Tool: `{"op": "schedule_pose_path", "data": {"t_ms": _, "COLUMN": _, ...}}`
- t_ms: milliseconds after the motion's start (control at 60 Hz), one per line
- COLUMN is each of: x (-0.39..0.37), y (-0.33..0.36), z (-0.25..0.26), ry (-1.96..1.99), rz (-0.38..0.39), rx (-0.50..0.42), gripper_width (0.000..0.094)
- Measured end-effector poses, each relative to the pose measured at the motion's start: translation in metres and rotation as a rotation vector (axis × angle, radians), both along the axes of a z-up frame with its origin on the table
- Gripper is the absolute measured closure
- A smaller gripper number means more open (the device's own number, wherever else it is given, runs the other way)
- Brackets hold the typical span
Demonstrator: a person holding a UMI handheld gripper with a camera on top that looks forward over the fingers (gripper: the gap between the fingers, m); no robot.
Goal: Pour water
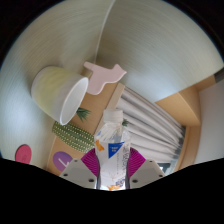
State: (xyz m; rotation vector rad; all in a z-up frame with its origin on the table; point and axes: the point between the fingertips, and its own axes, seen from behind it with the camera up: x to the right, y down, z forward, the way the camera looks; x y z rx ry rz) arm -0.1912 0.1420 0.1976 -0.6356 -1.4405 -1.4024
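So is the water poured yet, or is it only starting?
Picking up looks done: the gripper holds the water bottle, lifted and tilted. In hand: bringing it toward the cream cup, which lies ahead, apart from the bottle. No stream shows, so the pour itself is left, then setting the bottle down.

Clear plastic bottle (111, 150) w/ blue-white label, btwn magenta pads (91, 161). Pale cream-yellow cup (60, 95) at 10 o'clock. Green dotted cactus-like thing (72, 131) at 9. Pink shape (104, 74) at 12. White-grey striped curtain (150, 125) at 3.
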Motion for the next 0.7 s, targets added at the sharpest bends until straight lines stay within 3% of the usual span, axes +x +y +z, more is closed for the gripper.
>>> {"op": "schedule_pose_path", "data": {"t_ms": 150, "x": 0.025, "y": -0.002, "z": 0.035, "ry": 0.656, "rz": -0.026, "rx": -0.188, "gripper_width": 0.0604}}
{"op": "schedule_pose_path", "data": {"t_ms": 333, "x": 0.066, "y": -0.006, "z": 0.075, "ry": 1.379, "rz": 0.02, "rx": -0.4, "gripper_width": 0.0603}}
{"op": "schedule_pose_path", "data": {"t_ms": 483, "x": 0.088, "y": -0.005, "z": 0.052, "ry": 1.791, "rz": 0.028, "rx": -0.6, "gripper_width": 0.0602}}
{"op": "schedule_pose_path", "data": {"t_ms": 700, "x": 0.111, "y": 0.002, "z": -0.014, "ry": 1.933, "rz": -0.033, "rx": -0.641, "gripper_width": 0.0603}}
